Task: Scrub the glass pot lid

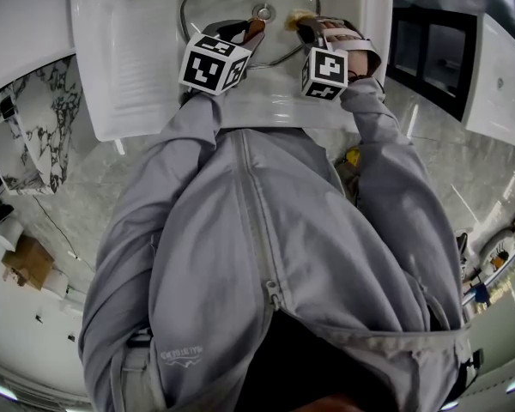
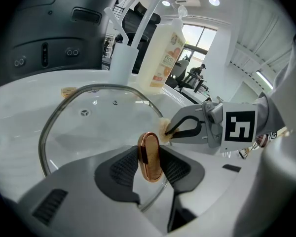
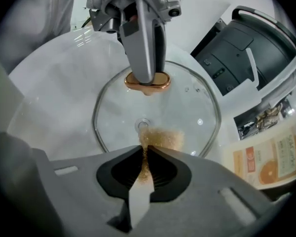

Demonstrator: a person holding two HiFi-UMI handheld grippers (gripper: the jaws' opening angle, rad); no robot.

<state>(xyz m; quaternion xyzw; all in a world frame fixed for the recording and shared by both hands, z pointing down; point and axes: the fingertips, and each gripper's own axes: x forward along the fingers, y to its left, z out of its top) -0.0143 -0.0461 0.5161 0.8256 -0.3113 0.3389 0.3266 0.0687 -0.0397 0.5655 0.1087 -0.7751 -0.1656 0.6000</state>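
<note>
Clear, smooth glass in the glass pot lid; thin bright metal rim; handle copper-coloured, polished, glossy. The scrubber is tan, fibrous, rough. White sink: glossy, smooth. On left tool and right tool: grey matt plastic bodies; pads black, ribbed, matt. Grey jacket: matt cloth. Far bottle: translucent plastic, printed label.
</note>
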